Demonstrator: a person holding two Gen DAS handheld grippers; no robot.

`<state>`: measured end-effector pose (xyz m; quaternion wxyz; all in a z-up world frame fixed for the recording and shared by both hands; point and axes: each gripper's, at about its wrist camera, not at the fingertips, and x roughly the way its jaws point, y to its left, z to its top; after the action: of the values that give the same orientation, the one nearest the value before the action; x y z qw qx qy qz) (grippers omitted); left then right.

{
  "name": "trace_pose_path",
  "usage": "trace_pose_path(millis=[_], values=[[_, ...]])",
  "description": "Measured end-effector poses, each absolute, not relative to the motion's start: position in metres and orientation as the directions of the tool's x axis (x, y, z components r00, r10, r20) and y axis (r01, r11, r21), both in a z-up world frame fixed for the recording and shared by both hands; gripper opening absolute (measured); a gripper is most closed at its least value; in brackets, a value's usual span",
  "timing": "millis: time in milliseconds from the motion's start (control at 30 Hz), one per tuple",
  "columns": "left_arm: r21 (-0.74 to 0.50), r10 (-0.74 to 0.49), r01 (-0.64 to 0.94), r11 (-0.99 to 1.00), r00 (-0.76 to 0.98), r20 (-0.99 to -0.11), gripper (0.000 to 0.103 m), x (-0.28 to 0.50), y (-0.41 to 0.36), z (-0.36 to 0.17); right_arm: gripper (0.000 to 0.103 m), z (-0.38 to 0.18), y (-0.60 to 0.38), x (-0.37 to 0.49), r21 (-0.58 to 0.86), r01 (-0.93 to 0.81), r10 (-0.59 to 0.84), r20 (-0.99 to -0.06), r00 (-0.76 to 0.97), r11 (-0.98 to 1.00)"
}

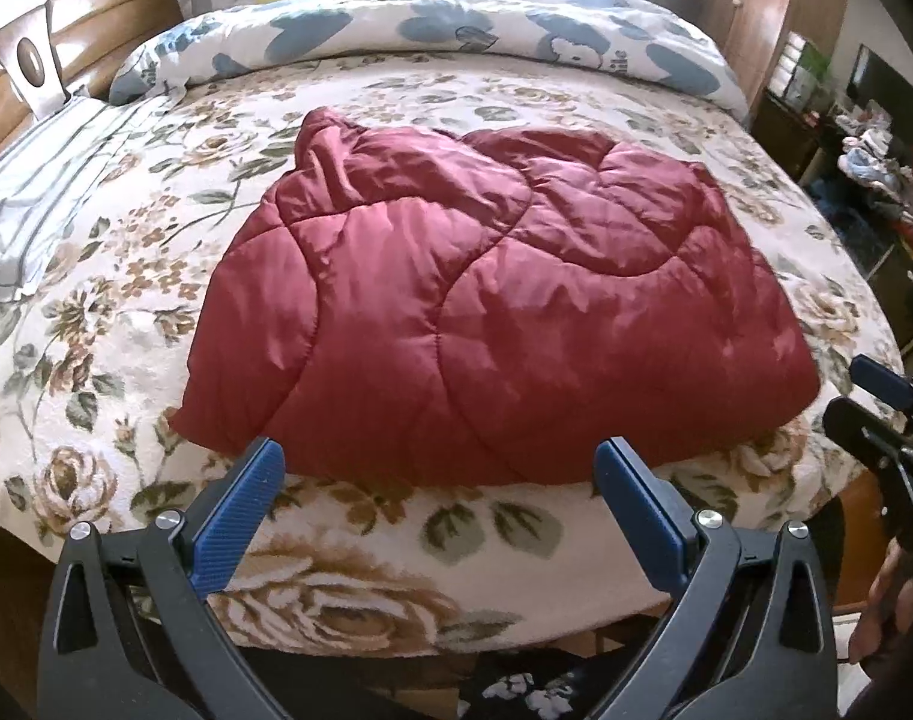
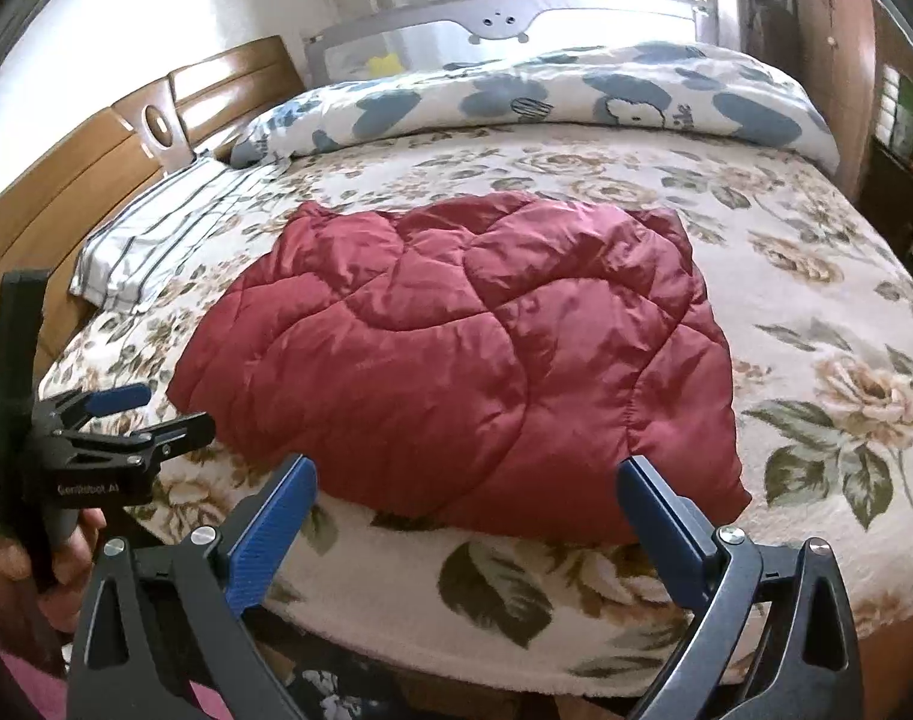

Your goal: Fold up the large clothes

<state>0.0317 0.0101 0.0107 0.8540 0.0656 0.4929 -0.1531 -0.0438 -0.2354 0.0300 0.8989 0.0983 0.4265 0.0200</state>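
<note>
A dark red quilted padded garment [image 1: 486, 312] lies bunched in a rough folded heap on the floral bed cover [image 1: 126, 324]; it also shows in the right wrist view [image 2: 456, 354]. My left gripper [image 1: 441, 462] is open and empty, its blue pads just short of the garment's near edge. My right gripper [image 2: 468, 474] is open and empty, also at the near edge, toward the garment's right corner. The left gripper shows at the left of the right wrist view [image 2: 150, 414], and the right gripper at the right edge of the left wrist view [image 1: 876, 396].
A rolled blue-and-white duvet [image 1: 432, 30] lies across the far side of the bed. A striped pillow [image 1: 42, 192] sits at the left by the wooden headboard [image 1: 12, 78]. Cluttered shelves and a wardrobe [image 1: 864, 138] stand to the right.
</note>
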Motion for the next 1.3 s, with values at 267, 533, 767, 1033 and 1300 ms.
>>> trace_pose_path(millis=[267, 533, 767, 1033, 1300], values=[[-0.031, -0.184, 0.325, 0.945, 0.449, -0.874, 0.103, 0.045, 0.001, 0.001, 0.101, 0.021, -0.239, -0.027, 0.200, 0.056, 0.120, -0.766, 0.632, 0.978], [-0.039, -0.198, 0.333, 0.942, 0.458, -0.867, 0.103, 0.047, -0.006, 0.007, 0.101, 0.017, -0.246, -0.015, 0.216, 0.076, 0.121, -0.768, 0.629, 0.973], [-0.039, -0.199, 0.333, 0.942, 0.460, -0.866, 0.103, 0.049, -0.008, 0.009, 0.101, 0.014, -0.250, -0.011, 0.225, 0.084, 0.125, -0.773, 0.622, 0.971], [-0.040, -0.199, 0.333, 0.942, 0.459, -0.866, 0.103, 0.050, -0.007, 0.009, 0.101, 0.013, -0.250, -0.008, 0.222, 0.080, 0.125, -0.774, 0.620, 0.972], [-0.041, -0.200, 0.333, 0.942, 0.459, -0.866, 0.103, 0.051, -0.007, 0.009, 0.101, 0.014, -0.248, -0.007, 0.223, 0.078, 0.128, -0.775, 0.619, 0.972]])
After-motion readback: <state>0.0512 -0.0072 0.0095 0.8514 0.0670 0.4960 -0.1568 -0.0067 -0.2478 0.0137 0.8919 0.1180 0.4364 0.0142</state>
